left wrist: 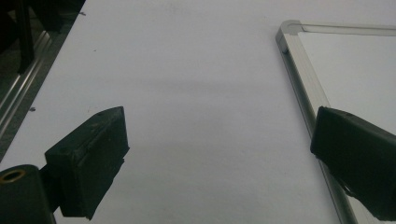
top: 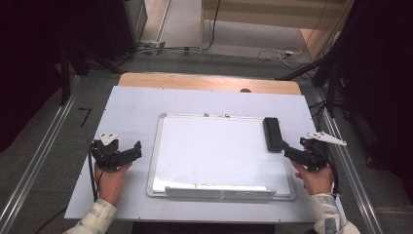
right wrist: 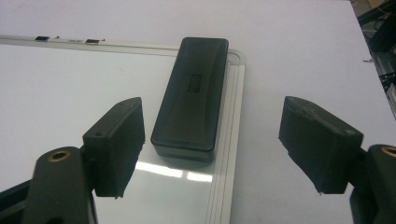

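Note:
A white whiteboard [top: 214, 151] with a metal frame lies flat in the middle of the table. A black eraser [top: 272, 134] rests lengthwise on its far right corner, partly over the frame. My right gripper [top: 288, 152] sits just short of the eraser's near end. In the right gripper view the jaws stand wide apart and open [right wrist: 212, 114], with the eraser [right wrist: 191, 93] just ahead of them and untouched. My left gripper [top: 135, 150] rests on the table left of the board. It is open [left wrist: 219, 126] over bare table, beside the board's frame [left wrist: 303, 74].
The white table top [top: 131, 107] ends in a wooden strip [top: 204, 80] at the far side. Metal rails [top: 39, 161] run along the floor on both sides. Cables [top: 272, 53] and dark stands lie beyond the table. A pen ledge [top: 219, 191] runs along the board's near edge.

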`<action>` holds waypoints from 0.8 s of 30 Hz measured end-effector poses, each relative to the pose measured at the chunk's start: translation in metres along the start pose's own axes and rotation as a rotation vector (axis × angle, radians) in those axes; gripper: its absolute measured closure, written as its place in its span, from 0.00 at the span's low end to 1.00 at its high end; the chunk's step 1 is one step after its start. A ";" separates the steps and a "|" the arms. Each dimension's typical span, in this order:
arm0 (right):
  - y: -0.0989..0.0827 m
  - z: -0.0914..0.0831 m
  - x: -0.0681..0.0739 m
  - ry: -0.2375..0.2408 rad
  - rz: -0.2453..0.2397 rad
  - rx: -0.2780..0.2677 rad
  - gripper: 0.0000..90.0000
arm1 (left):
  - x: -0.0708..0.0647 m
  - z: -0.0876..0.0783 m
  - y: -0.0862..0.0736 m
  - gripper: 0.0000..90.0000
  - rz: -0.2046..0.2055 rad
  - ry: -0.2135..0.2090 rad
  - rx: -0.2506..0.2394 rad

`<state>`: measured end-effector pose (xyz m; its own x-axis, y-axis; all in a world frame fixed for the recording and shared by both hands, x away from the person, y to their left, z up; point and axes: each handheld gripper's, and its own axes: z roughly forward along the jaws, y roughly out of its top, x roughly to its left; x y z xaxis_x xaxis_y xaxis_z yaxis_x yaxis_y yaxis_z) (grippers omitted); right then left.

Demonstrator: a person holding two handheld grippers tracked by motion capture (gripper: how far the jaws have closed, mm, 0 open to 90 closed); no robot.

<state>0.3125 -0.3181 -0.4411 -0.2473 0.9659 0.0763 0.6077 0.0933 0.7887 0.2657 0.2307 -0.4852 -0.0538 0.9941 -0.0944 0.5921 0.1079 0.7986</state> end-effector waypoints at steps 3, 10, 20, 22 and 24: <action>-0.002 -0.002 -0.002 -0.004 0.002 0.001 0.23 | 0.001 0.000 0.000 0.05 -0.001 0.002 -0.001; -0.007 -0.007 -0.005 -0.010 0.004 0.001 0.23 | 0.002 -0.001 0.000 0.05 -0.002 0.002 -0.001; -0.012 -0.012 -0.011 -0.023 0.010 0.005 0.23 | 0.002 -0.001 0.001 0.05 -0.008 0.004 0.000; -0.013 -0.013 -0.012 -0.028 0.013 0.003 0.23 | 0.003 -0.001 0.000 0.05 -0.009 0.003 -0.001; -0.014 -0.014 -0.014 -0.031 0.016 0.002 0.23 | 0.003 -0.001 0.000 0.05 -0.011 0.004 -0.002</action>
<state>0.2963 -0.3360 -0.4446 -0.2143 0.9743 0.0700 0.6128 0.0783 0.7863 0.2649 0.2340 -0.4844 -0.0638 0.9928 -0.1010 0.5896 0.1191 0.7989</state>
